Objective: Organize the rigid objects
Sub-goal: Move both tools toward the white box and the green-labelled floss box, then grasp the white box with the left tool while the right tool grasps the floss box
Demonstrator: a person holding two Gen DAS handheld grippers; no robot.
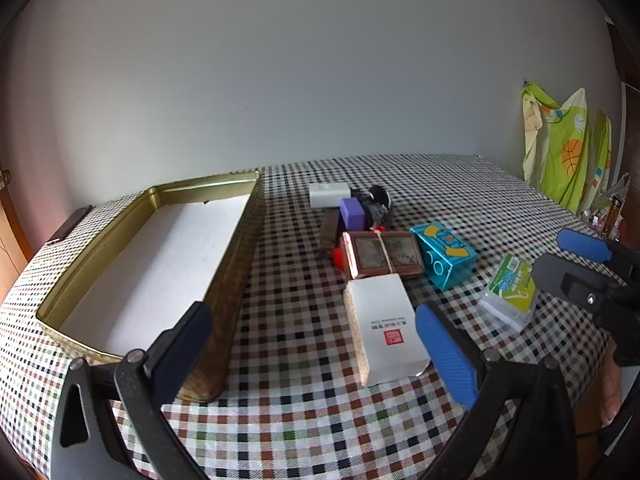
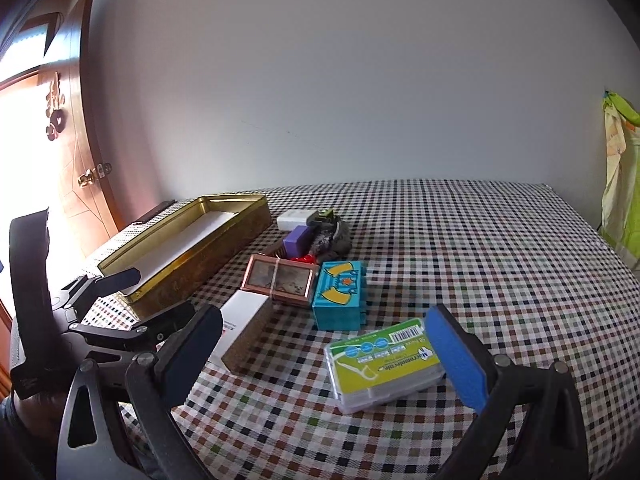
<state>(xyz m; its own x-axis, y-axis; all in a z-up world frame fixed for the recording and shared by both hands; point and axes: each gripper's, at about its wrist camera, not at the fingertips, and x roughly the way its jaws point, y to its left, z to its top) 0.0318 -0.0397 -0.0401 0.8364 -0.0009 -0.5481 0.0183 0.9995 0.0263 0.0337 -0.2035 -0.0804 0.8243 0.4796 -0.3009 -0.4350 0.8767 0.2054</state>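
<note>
A gold tin tray with a white bottom lies on the left of the checked table. Right of it sit a white box, a brown framed box with a rubber band, a teal box and a green-labelled clear case. My left gripper is open, low over the cloth between tray and white box. My right gripper is open; the green case lies between its fingers, close to the blue right pad. Each gripper shows in the other view: right, left.
Behind the boxes lie a white charger, a purple block and dark small items. A green patterned cloth hangs at the table's far right. A wooden door stands at left. A bare wall bounds the back.
</note>
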